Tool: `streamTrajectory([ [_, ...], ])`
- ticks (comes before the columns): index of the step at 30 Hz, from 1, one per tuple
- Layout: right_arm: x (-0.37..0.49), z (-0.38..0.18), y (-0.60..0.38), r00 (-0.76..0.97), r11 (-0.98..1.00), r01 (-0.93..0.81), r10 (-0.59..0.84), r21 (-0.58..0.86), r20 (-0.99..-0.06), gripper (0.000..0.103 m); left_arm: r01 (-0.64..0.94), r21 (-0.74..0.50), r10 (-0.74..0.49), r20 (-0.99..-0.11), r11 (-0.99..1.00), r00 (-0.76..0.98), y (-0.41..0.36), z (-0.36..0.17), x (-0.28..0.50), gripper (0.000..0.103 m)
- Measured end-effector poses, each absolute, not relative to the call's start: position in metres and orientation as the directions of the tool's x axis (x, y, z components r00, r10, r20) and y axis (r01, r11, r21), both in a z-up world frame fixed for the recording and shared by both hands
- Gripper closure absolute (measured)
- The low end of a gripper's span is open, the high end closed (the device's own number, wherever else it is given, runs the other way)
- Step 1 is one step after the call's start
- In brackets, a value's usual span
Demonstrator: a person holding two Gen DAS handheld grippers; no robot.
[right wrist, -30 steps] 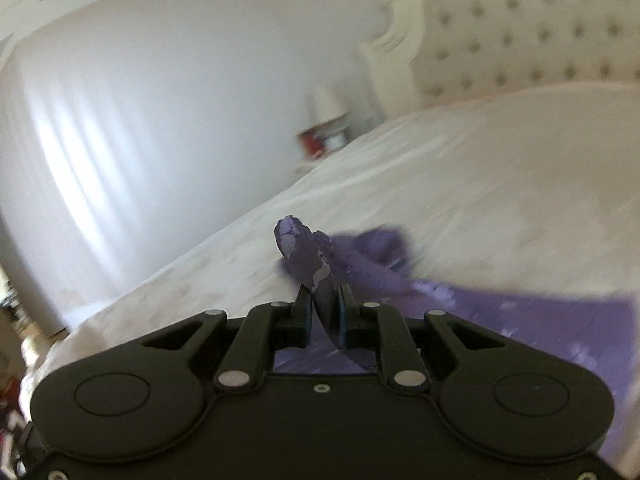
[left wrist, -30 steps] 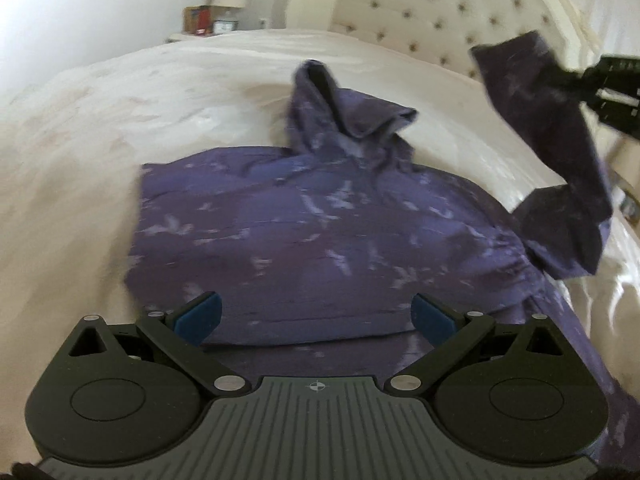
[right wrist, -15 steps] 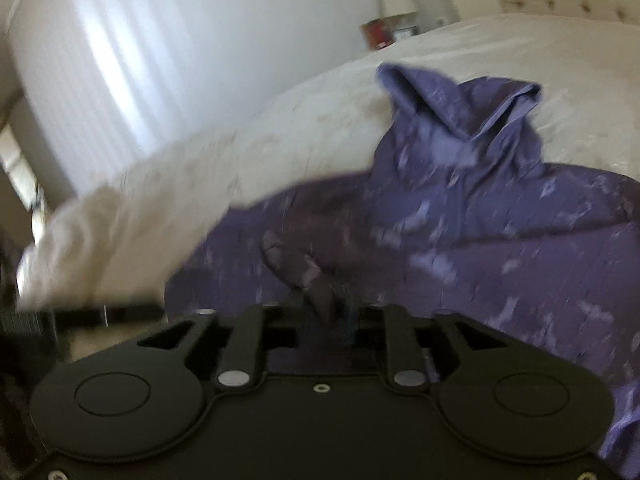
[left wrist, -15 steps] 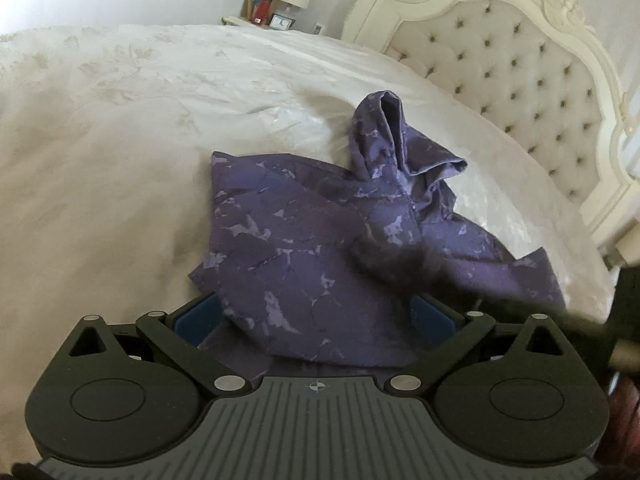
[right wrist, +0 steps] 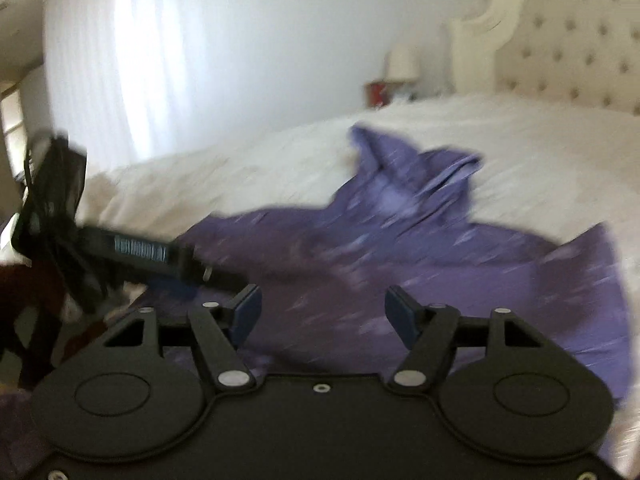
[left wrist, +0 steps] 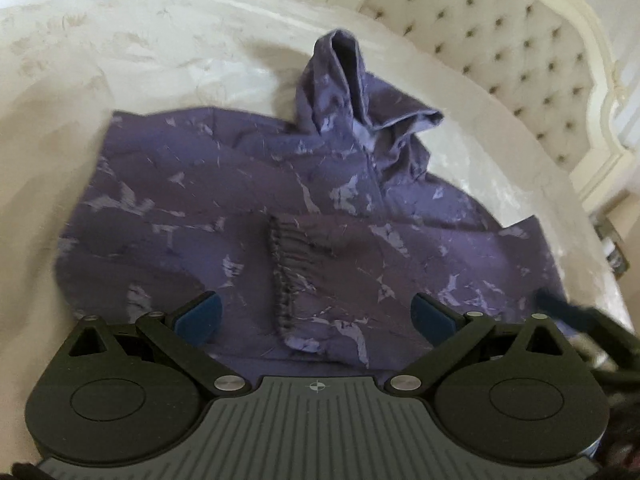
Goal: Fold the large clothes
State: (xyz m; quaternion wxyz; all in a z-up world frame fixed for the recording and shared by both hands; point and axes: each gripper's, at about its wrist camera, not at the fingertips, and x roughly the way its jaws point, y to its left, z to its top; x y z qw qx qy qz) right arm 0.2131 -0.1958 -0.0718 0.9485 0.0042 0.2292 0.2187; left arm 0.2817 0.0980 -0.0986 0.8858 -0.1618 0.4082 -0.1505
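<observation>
A purple patterned hoodie [left wrist: 248, 208] lies spread on the white bed, hood [left wrist: 352, 92] bunched toward the headboard. One sleeve is folded across the body, its ribbed cuff [left wrist: 282, 276] resting just ahead of my left gripper [left wrist: 316, 316]. That gripper stands open above the hoodie's near hem, nothing between its blue pads. In the right wrist view the hoodie [right wrist: 420, 248] is blurred; my right gripper [right wrist: 322, 312] hovers over it with jaws opening and no cloth pinched. The left gripper's body [right wrist: 132, 248] shows dark at that view's left.
A white quilted bed cover [left wrist: 120, 60] surrounds the hoodie. The tufted cream headboard [left wrist: 500, 48] rises at the back right. A nightstand with a lamp [right wrist: 402, 64] and small items stands beyond the bed's far corner. White curtains [right wrist: 140, 60] hang behind.
The right gripper carried the sleeve down over the hoodie's body and let it go; its jaws went from shut to apart. The sleeve now lies folded across the front.
</observation>
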Motion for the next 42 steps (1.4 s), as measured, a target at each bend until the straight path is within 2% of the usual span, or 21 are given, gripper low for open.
streamTrajectory([
  [2, 0.213, -0.066, -0.216, 0.84, 0.925, -0.359, 0.379, 0.128, -0.387, 0.028, 0.115, -0.395, -0.378, -0.691, 0.911, 0.616, 0.092, -0.102, 0.287, 0.002],
  [3, 0.214, -0.065, -0.227, 0.859, 0.933, -0.332, 0.36, 0.139, -0.365, 0.027, 0.113, -0.38, -0.365, -0.701, 0.918, 0.612, 0.09, -0.102, 0.289, 0.007],
  [4, 0.214, -0.064, -0.239, 0.879, 0.942, -0.299, 0.334, 0.151, -0.34, 0.027, 0.116, -0.358, -0.351, -0.712, 0.927, 0.609, 0.086, -0.102, 0.291, 0.026],
  [5, 0.214, -0.064, -0.25, 0.894, 0.949, -0.271, 0.31, 0.162, -0.322, 0.027, 0.121, -0.334, -0.337, -0.724, 0.935, 0.602, 0.083, -0.101, 0.293, 0.036],
  [7, 0.217, -0.065, -0.274, 0.916, 0.961, -0.205, 0.256, 0.187, -0.308, 0.026, 0.13, -0.299, -0.316, -0.742, 0.945, 0.592, 0.078, -0.101, 0.295, 0.062],
  [8, 0.22, -0.066, -0.285, 0.922, 0.965, -0.173, 0.229, 0.198, -0.312, 0.026, 0.119, -0.283, -0.297, -0.745, 0.952, 0.597, 0.077, -0.1, 0.295, 0.068],
  [9, 0.223, -0.066, -0.297, 0.928, 0.968, -0.133, 0.197, 0.212, -0.317, 0.026, 0.113, -0.277, -0.287, -0.744, 0.954, 0.603, 0.077, -0.1, 0.295, 0.08],
  [10, 0.225, -0.064, -0.309, 0.934, 0.969, -0.096, 0.167, 0.228, -0.316, 0.026, 0.116, -0.281, -0.292, -0.74, 0.953, 0.606, 0.077, -0.1, 0.295, 0.084],
  [15, 0.224, -0.055, -0.361, 0.955, 0.941, 0.073, 0.031, 0.331, -0.297, 0.025, 0.111, -0.278, -0.279, -0.69, 0.954, 0.668, 0.085, -0.081, 0.289, 0.09],
  [20, 0.235, -0.067, -0.379, 0.92, 0.912, 0.194, -0.041, 0.362, -0.391, 0.023, 0.059, -0.283, -0.231, -0.625, 0.957, 0.745, 0.115, -0.05, 0.288, 0.091],
  [26, 0.249, -0.08, -0.359, 0.865, 0.951, 0.193, -0.048, 0.243, -0.5, 0.023, 0.011, -0.283, -0.199, -0.647, 0.959, 0.736, 0.132, -0.05, 0.296, 0.091],
  [32, 0.255, -0.098, -0.351, 0.807, 0.966, 0.165, -0.016, 0.198, -0.59, 0.024, -0.008, -0.288, -0.198, -0.676, 0.958, 0.71, 0.139, -0.065, 0.299, 0.091],
  [37, 0.268, -0.12, -0.341, 0.702, 0.986, 0.15, -0.058, 0.067, -0.71, 0.024, -0.019, -0.303, -0.208, -0.696, 0.953, 0.688, 0.141, -0.081, 0.291, 0.09],
  [42, 0.266, -0.12, -0.341, 0.681, 0.989, 0.142, -0.064, 0.046, -0.729, 0.024, -0.015, -0.301, -0.209, -0.695, 0.953, 0.688, 0.145, -0.095, 0.283, 0.087],
])
